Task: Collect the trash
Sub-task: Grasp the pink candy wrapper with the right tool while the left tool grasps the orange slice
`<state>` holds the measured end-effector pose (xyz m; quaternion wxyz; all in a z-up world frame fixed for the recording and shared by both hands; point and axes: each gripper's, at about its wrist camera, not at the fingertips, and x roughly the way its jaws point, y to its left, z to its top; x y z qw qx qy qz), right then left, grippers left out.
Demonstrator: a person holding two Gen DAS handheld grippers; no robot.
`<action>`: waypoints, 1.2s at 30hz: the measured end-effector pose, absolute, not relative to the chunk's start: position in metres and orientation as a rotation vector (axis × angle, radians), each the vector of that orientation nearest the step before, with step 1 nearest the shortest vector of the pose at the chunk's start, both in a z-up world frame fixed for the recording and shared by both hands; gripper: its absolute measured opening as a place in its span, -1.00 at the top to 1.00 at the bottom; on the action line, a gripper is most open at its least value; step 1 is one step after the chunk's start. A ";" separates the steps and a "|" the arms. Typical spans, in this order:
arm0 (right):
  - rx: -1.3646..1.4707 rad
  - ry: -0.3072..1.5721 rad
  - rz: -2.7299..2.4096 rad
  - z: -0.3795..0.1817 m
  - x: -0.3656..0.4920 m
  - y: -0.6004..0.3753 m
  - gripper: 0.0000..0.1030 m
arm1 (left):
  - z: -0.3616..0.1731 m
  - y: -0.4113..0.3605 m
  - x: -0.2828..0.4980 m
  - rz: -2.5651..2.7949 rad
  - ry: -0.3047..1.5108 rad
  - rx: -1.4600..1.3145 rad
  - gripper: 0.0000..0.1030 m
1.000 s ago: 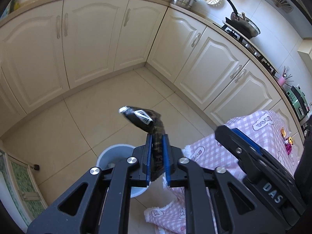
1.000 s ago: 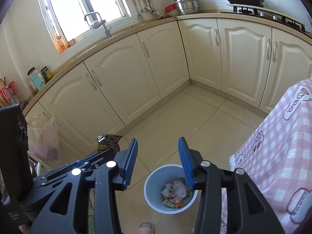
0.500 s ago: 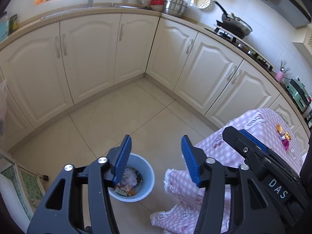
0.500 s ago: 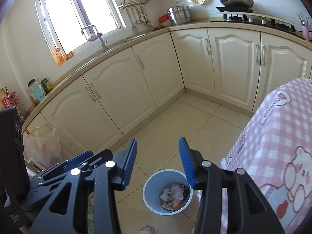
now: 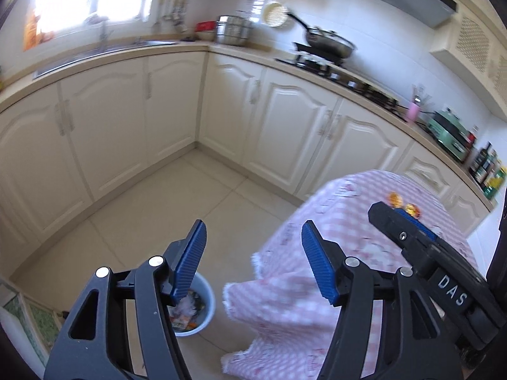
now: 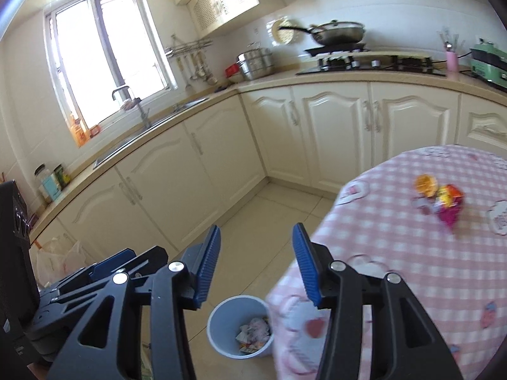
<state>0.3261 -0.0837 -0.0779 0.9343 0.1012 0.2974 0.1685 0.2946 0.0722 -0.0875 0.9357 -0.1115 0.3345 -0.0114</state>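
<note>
A pale blue trash bin (image 6: 238, 329) stands on the tiled floor beside the table, with crumpled wrappers (image 6: 255, 332) inside it. In the left wrist view the bin (image 5: 197, 307) shows partly behind my left finger. My left gripper (image 5: 253, 256) hangs above the floor with its jaws opening and nothing between them. My right gripper (image 6: 256, 262) is above the bin's far side, jaws opening, also empty. Orange and pink snack wrappers (image 6: 439, 196) lie on the pink checked tablecloth (image 6: 396, 247), far right of my right gripper. They show small in the left wrist view as wrappers (image 5: 402, 204).
Cream cabinets (image 6: 332, 126) run along two walls under a counter with a sink (image 6: 149, 126), pots and a stove with a pan (image 6: 339, 33). A white plastic bag (image 6: 60, 258) sits on the floor at the left. Open tiled floor (image 5: 177, 202) lies between cabinets and table.
My left gripper let go of the dark wrapper and its jaws spread wide. Both grippers rose and swung right toward the table, so the bin dropped lower in view.
</note>
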 end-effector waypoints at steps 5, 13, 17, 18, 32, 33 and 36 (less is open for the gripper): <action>0.229 0.582 0.224 -0.069 0.325 -0.151 0.01 | -0.081 0.013 0.306 -0.107 0.686 -0.178 -0.30; 0.243 0.623 0.066 -0.076 0.347 -0.237 -0.11 | -0.077 -0.060 0.342 -0.213 0.705 -0.120 -0.35; 0.227 0.717 0.036 -0.097 0.381 -0.252 -0.13 | -0.081 -0.080 0.368 -0.219 0.726 -0.086 -0.38; 0.225 0.749 0.037 -0.105 0.394 -0.255 -0.13 | -0.082 -0.084 0.373 -0.218 0.731 -0.082 -0.39; 0.245 0.783 -0.039 -0.141 0.435 -0.298 0.20 | -0.123 -0.137 0.436 -0.299 0.820 -0.027 -0.39; 0.256 0.774 -0.046 -0.141 0.436 -0.302 0.20 | -0.124 -0.143 0.439 -0.310 0.817 -0.020 -0.39; 0.295 0.745 -0.075 -0.140 0.433 -0.318 0.20 | -0.128 -0.163 0.452 -0.355 0.828 0.001 -0.39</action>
